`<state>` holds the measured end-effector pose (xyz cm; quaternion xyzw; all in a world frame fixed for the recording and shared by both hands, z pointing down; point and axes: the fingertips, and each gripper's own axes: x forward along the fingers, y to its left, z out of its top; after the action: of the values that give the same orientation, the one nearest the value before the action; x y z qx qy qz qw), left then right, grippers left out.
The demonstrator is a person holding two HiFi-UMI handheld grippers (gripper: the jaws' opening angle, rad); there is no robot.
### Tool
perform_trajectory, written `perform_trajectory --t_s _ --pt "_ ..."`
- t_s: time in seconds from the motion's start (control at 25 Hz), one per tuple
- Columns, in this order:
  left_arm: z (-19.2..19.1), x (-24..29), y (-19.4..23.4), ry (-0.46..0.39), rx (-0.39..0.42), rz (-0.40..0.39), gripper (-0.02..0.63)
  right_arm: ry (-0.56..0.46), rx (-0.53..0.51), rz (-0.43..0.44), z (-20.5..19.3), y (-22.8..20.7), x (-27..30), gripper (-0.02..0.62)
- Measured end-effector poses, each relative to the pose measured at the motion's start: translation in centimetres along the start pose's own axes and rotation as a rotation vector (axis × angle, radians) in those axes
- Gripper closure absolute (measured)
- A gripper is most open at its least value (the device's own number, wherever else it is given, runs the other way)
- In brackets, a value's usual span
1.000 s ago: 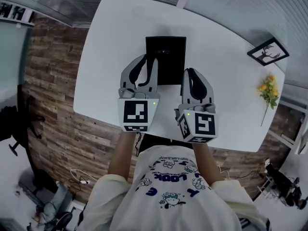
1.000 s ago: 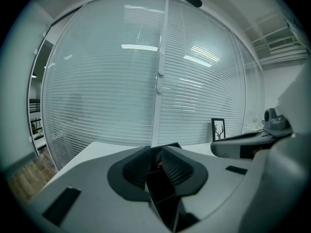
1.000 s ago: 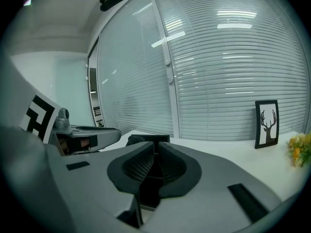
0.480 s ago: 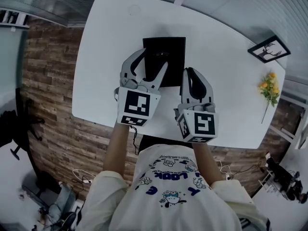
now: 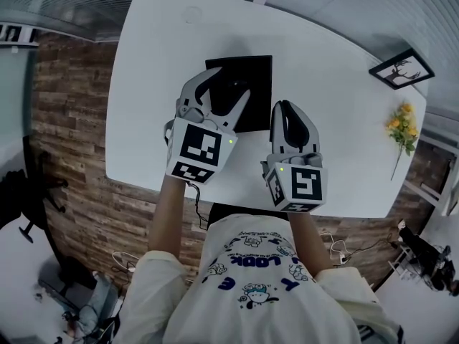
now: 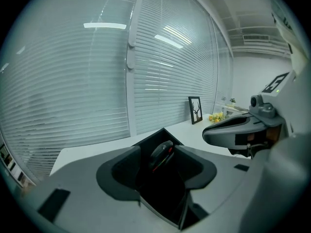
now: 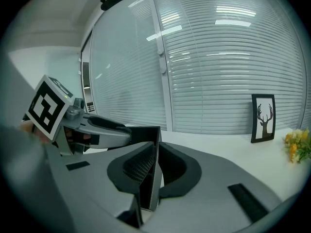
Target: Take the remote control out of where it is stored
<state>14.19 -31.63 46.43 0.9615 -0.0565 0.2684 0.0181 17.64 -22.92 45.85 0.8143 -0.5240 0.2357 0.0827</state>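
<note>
- Black box: it sits open-topped on the white table at your 12 o'clock. This is where the remote is stored.
- Remote control: it stands tilted inside the box, leaning toward the far corner with its upper end exposed. That leaves its top free for a pinch from above.
- Left gripper: it is held over the box interior with its jaws wide apart. In the left gripper view the remote sits framed between the two pads, with a gap on each side and nothing gripped. This pose appears to be the line-up for a grasp, which calls for lowering and closing.
- Right gripper: it sits at the box's near right corner, about 5 o'clock of the box. Its jaws are drawn nearly together with the box wall sandwiched between the pads. This hold appears meant to steady the light box so it does not lift or slide along with the remote.
- Picture frame and yellow flowers: at 2 to 3 o'clock, well apart from the work.
</note>
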Motion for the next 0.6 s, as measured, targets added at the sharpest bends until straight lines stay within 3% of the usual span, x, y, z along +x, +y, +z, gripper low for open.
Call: perform_trajectory --t_s 0.6 --pt "0.1 1.0 1.6 0.031 0.043 0.034 0.522 0.005 0.005 -0.005 0.3 -0.8 0.5 0.546"
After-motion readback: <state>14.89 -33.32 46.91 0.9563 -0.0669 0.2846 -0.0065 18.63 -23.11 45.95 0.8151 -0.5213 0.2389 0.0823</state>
